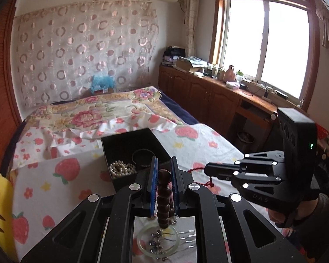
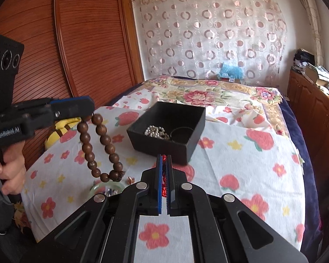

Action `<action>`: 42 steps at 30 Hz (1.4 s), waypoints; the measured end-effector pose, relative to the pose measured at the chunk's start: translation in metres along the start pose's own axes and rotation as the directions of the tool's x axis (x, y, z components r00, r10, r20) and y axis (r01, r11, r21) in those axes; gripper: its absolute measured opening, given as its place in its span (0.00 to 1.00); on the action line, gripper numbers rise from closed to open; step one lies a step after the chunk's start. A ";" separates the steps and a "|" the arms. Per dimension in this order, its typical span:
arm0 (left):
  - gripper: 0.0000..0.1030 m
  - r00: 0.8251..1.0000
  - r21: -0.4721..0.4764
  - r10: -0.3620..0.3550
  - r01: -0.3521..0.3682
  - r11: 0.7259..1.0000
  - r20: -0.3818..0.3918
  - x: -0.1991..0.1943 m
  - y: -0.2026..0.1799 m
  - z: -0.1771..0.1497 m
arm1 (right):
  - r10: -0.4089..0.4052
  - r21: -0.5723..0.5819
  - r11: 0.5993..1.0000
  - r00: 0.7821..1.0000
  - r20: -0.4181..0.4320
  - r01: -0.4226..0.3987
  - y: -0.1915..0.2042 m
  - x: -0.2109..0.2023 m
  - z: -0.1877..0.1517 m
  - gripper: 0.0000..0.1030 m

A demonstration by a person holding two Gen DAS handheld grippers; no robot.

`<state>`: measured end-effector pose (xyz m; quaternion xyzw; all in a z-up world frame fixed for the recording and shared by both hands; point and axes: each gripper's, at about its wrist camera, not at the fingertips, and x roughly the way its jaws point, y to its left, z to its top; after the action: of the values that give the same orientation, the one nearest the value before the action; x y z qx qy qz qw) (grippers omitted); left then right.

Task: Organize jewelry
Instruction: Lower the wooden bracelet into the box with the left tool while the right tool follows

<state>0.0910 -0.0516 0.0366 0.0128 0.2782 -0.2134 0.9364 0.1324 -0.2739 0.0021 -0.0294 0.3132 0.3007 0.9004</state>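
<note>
Brown wooden-bead bracelet [image 2: 101, 146] hangs as a loose loop from my left hand-held gripper [image 2: 85, 107], pinched at its top beads, clear of the flowered bedsheet [image 2: 241, 164]. I judge it light, but the hard round beads could roll out of the pads, so a hold between two beads is safest; the loop will likely swing. My right hand-held gripper [image 2: 163, 164] is nearly closed on a thin red twisted cord [image 1: 197, 170]: limp, very light. Open black jewelry box [image 2: 186, 146], just ahead on the bed, holds a pearl-bead strand [image 2: 154, 130] and a dark bangle [image 2: 182, 131]. Pale green glass bangle [image 1: 158, 241] lies below the bracelet.
</note>
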 end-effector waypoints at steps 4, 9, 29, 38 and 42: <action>0.10 1.000 -0.013 0.004 -0.004 1.000 0.019 0.002 0.013 0.015 | 0.020 -0.008 1.000 1.000 0.008 -0.020 -0.003 0.010 0.014 0.03; 0.10 0.999 -0.005 0.018 -0.018 1.000 0.038 0.008 0.025 0.033 | 0.044 -0.023 0.999 0.999 0.023 -0.043 -0.006 0.021 0.035 0.03; 0.10 0.998 -0.021 0.068 -0.067 0.998 0.005 0.070 0.067 0.063 | 0.076 0.039 0.996 0.997 0.012 -0.077 -0.043 0.103 0.062 0.20; 0.08 0.998 -0.024 0.068 -0.068 0.997 -0.003 0.084 0.068 0.063 | 0.036 0.011 0.999 0.999 0.005 -0.036 -0.043 0.106 0.055 0.20; 0.08 0.998 -0.024 0.068 -0.068 0.997 -0.005 0.085 0.068 0.064 | 0.033 0.010 0.999 0.999 0.006 -0.033 -0.044 0.107 0.055 0.20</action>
<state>0.2154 -0.0322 0.0396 0.0114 0.2820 -0.1783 0.9426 0.2543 -0.2408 -0.0218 -0.0186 0.3124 0.3139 0.8964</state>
